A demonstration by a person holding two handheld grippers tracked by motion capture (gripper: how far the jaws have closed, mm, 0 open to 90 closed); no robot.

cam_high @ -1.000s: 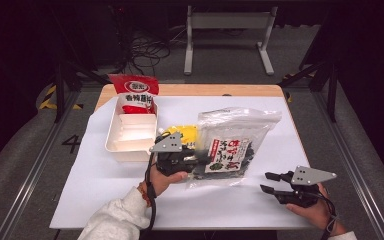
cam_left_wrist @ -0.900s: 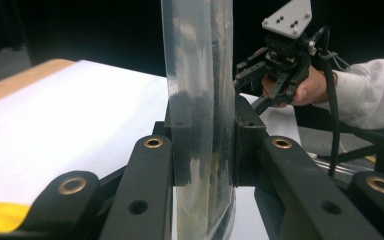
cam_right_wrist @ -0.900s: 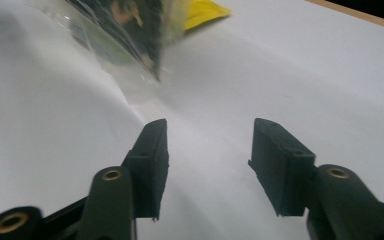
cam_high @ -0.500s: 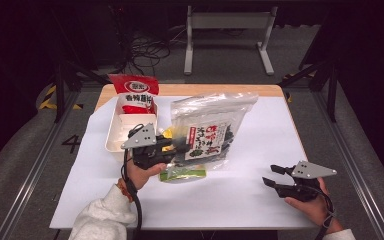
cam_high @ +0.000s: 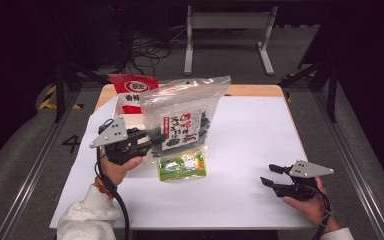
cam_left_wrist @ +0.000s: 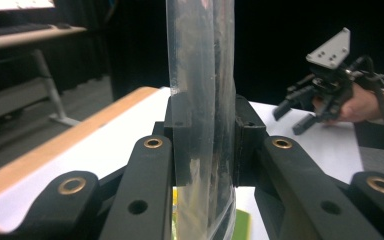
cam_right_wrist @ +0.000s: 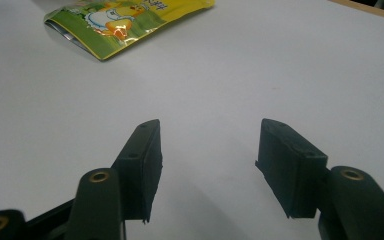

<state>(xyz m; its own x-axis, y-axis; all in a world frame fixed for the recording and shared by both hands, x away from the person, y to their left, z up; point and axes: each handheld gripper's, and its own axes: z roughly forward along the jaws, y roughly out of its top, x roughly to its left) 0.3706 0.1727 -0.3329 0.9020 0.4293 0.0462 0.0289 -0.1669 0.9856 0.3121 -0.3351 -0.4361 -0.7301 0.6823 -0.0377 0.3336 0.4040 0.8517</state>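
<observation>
My left gripper [cam_high: 156, 141] is shut on the lower edge of a clear bag of dark seaweed with a red-and-white label [cam_high: 185, 114]. The bag hangs upright above the table's left half. In the left gripper view the bag's plastic [cam_left_wrist: 200, 125] is pinched between the two pads. A green-and-yellow snack packet [cam_high: 182, 166] lies flat on the white table just below the bag. It also lies ahead of my right gripper [cam_right_wrist: 207, 165] as the snack packet [cam_right_wrist: 125, 20]. My right gripper [cam_high: 272, 176] rests low at the front right. Its jaws have just been opening and nothing is between them.
A white bin [cam_high: 110, 108] stands at the table's back left, partly behind the bag, with a red packet [cam_high: 132, 89] standing in it. The white table cover [cam_high: 250, 135] ends in a wooden edge [cam_high: 255, 90] at the back. Dark floor, cables and metal frames surround the table.
My left gripper has carried the seaweed bag leftward and upward, so it now stands in front of the bin. The green packet is uncovered. My right gripper's jaws have widened.
</observation>
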